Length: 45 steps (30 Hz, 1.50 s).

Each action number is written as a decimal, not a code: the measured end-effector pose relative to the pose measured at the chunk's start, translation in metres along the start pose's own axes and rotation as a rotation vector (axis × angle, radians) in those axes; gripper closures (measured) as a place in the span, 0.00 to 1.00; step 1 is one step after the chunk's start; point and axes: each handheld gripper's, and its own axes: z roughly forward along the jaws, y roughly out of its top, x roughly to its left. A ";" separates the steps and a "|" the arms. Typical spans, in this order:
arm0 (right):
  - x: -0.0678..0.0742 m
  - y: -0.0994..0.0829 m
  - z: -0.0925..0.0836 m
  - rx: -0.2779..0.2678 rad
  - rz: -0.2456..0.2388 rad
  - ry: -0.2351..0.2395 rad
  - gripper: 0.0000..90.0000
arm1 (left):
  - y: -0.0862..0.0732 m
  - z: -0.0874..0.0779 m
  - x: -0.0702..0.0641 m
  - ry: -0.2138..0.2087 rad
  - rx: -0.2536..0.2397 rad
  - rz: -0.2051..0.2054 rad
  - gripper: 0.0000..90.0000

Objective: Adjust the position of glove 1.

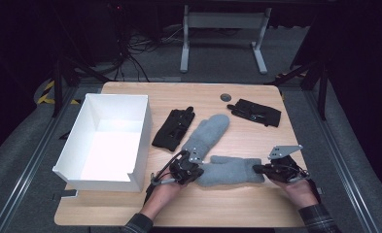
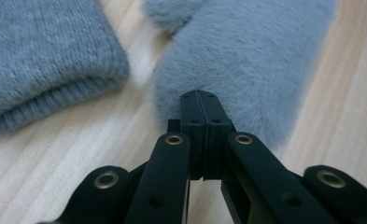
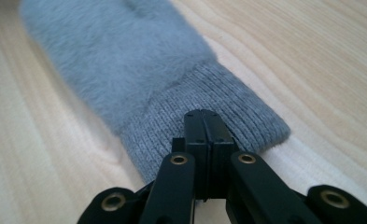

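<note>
One white box [image 1: 130, 141], interior bare

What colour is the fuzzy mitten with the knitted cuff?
Grey. The fuzzy mitten and its ribbed cuff show best in the right gripper view.

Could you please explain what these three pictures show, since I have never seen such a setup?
A person sits at a wooden table with a hand-held gripper in each hand. One camera looks down from above; the other two ride on the grippers and look along their black jaws. On the table lie a white box, two grey mittens and two black gloves. The left gripper is shut on the fluffy end of the near mitten; the right gripper is shut on its knitted cuff. The far mitten lies untouched.
</note>
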 end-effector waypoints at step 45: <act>-0.014 0.015 0.022 0.048 -0.067 0.089 1.00 | 0.015 0.015 -0.027 -0.070 -0.003 0.051 1.00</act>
